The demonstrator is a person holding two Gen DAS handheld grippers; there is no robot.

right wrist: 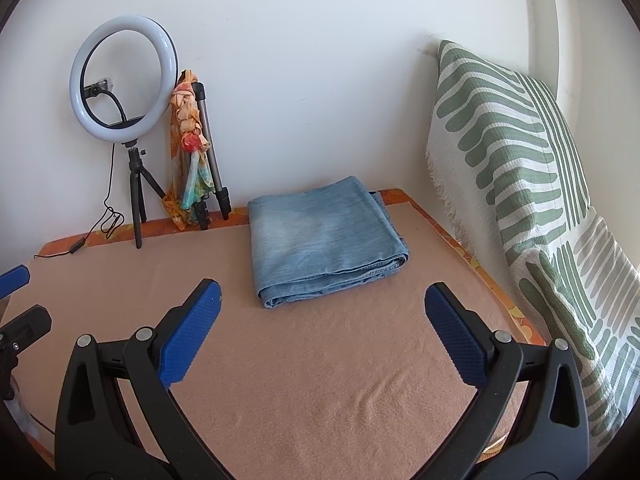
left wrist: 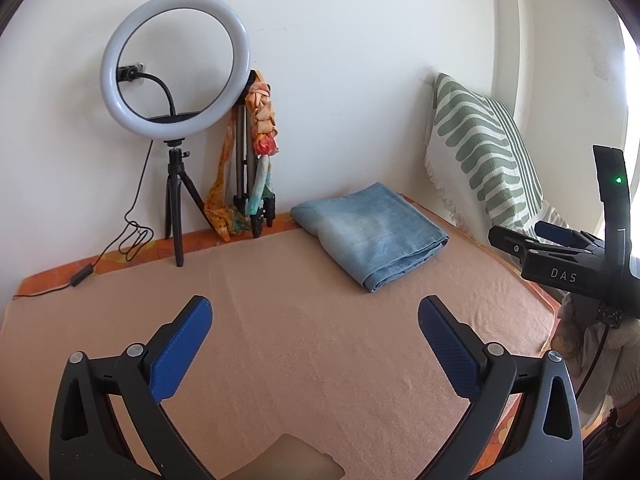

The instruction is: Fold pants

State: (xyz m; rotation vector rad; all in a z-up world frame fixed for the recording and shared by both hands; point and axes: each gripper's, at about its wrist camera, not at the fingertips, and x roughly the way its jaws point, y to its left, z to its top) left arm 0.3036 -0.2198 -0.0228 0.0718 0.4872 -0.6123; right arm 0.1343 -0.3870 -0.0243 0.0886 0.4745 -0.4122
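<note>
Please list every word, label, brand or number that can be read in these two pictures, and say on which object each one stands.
"DAS": white letters on the black body of the right hand-held gripper, seen in the left wrist view.
No other text is readable; the jeans, ring light and striped cushion show none.

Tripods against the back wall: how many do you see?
2. One black tripod stands under the ring light; a second, folded grey tripod leans on the wall beside it, draped with a scarf. None seems hidden.
</note>
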